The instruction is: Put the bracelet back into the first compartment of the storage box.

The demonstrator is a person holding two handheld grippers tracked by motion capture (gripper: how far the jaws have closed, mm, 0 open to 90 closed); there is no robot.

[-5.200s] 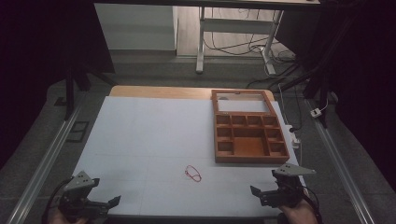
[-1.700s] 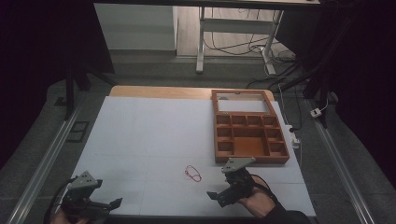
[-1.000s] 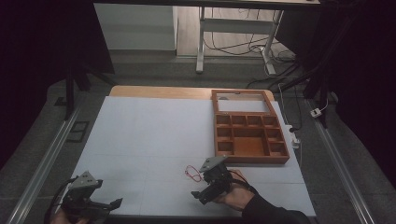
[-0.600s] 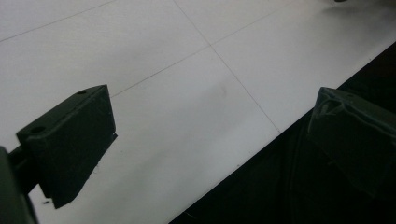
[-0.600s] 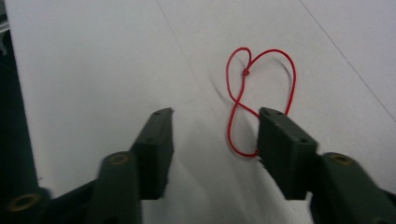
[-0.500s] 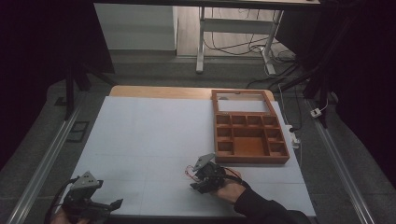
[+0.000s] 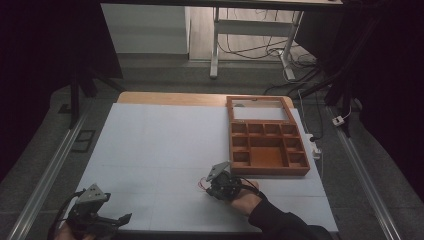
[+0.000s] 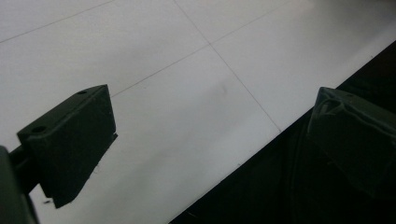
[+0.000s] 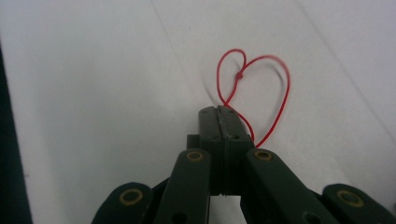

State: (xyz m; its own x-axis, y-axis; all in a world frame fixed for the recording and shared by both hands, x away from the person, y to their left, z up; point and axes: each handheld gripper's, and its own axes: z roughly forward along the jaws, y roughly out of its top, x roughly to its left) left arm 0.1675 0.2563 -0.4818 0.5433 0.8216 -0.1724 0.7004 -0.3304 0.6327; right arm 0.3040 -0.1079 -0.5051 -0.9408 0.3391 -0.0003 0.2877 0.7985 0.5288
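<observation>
A thin red string loop [image 9: 239,74] with a small knot lies on the white mat [image 7: 160,145], front centre. My right gripper [image 9: 218,112] is shut, and the near end of the loop runs into the seam between its jaws. From the high view, that gripper [image 7: 212,190] sits low on the mat with the red string loop [image 7: 202,184] just left of it. My left gripper [image 7: 120,220] rests at the front left corner. Its jaws stand wide open with nothing between them, over the mat's front edge [image 8: 210,135].
A brown wooden box [image 7: 270,171] with several small compartments stands at the back right of the mat, its lid open flat behind it. Metal rails run along both sides of the table. The mat's front edge drops into darkness.
My right gripper has travelled from the front right corner leftward to the red string loop and shut on it. The left gripper has stayed in place.
</observation>
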